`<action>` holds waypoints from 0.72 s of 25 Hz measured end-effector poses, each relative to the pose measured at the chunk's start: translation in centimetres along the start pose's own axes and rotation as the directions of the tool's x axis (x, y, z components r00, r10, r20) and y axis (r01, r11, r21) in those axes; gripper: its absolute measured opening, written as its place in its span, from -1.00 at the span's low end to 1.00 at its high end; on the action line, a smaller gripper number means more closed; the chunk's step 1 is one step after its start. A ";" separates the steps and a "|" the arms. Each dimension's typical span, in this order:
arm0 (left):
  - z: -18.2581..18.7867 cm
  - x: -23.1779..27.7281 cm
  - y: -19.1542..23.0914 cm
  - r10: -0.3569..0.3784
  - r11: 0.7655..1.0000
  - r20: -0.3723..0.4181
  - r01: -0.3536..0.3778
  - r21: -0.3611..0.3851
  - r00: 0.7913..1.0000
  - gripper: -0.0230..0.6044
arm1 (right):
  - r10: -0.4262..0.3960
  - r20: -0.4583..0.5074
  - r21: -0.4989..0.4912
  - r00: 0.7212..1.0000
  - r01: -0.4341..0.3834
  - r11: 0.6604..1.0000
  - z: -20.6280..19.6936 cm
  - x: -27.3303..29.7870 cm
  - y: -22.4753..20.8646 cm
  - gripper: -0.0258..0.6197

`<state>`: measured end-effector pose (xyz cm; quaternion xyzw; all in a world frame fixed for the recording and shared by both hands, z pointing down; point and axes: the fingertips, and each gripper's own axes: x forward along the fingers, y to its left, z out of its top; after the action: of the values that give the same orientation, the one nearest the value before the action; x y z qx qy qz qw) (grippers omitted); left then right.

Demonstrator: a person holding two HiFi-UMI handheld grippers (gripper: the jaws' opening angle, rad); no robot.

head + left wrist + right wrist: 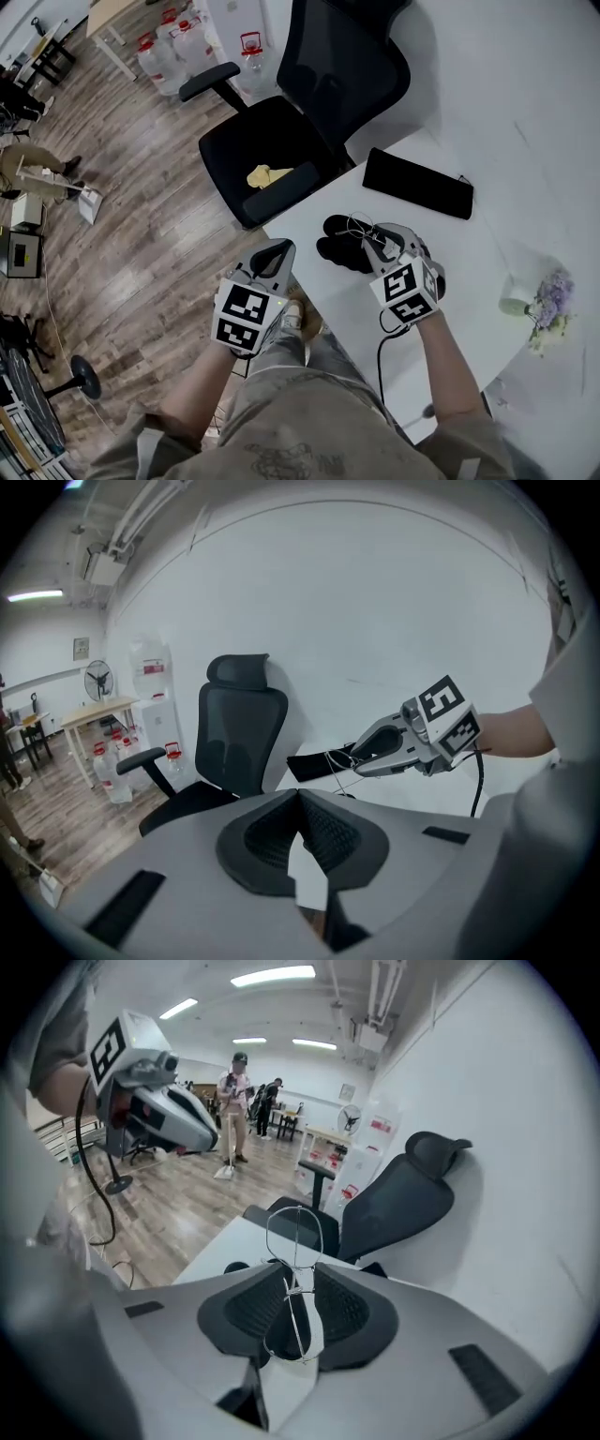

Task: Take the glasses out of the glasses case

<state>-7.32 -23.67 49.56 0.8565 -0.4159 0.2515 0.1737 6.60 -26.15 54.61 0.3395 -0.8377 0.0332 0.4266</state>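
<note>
Thin wire-frame glasses hang just above the open black glasses case on the white table. My right gripper is shut on them. In the right gripper view the frame stands upright, pinched between the pads, with one lens sticking out past the fingertips. My left gripper hovers off the table's near-left edge, shut with nothing in it. From the left gripper view, its jaws meet at the tips, and the right gripper shows ahead carrying the glasses.
A flat black pouch lies farther back on the table. A black office chair with a yellow cloth on its seat stands against the table's far-left edge. A white cup with flowers sits at the right. People stand far off in the room.
</note>
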 end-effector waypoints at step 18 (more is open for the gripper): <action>17.1 -10.8 -3.1 -0.009 0.978 0.391 -0.074 0.195 0.920 -0.88 | -0.370 0.503 0.293 0.781 0.248 0.923 12.4 -23.7 -5.4 -0.55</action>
<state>-5.67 -23.73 29.18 0.8957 -0.4281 0.1206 -0.0064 10.85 -21.82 27.99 0.5111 -0.8484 -0.0477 0.1294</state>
